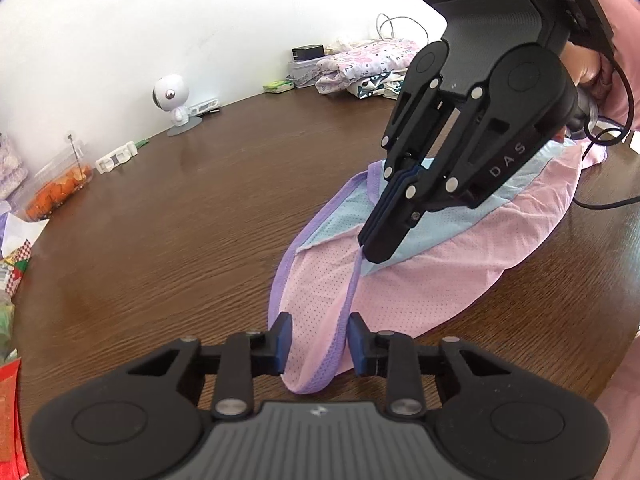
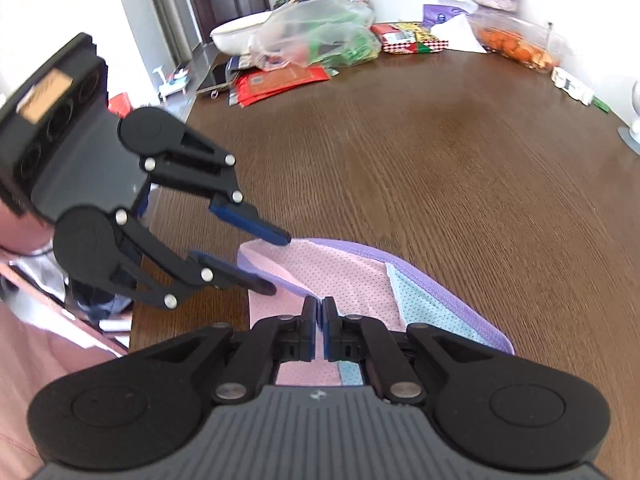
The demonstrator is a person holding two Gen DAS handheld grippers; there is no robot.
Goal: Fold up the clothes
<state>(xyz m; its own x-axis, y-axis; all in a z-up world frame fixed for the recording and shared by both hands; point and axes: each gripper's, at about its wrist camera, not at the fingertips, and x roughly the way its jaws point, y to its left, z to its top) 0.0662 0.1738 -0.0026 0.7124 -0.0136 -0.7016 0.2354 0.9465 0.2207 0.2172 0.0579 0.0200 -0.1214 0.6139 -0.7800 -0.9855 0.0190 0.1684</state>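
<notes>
A pink mesh garment with purple trim and light blue panels lies on the brown wooden table. In the left wrist view my left gripper is open, and the garment's near, purple-edged end sits between its blue pads without being pinched. My right gripper comes down from the upper right and is shut on the purple trim near the garment's middle. In the right wrist view the right gripper is shut over the pink cloth, and the open left gripper straddles the garment's corner.
A pile of folded clothes sits at the back of the table, with a small white figure and a box of oranges to the left. A plastic bag and red packets crowd the far end. A black cable trails at right.
</notes>
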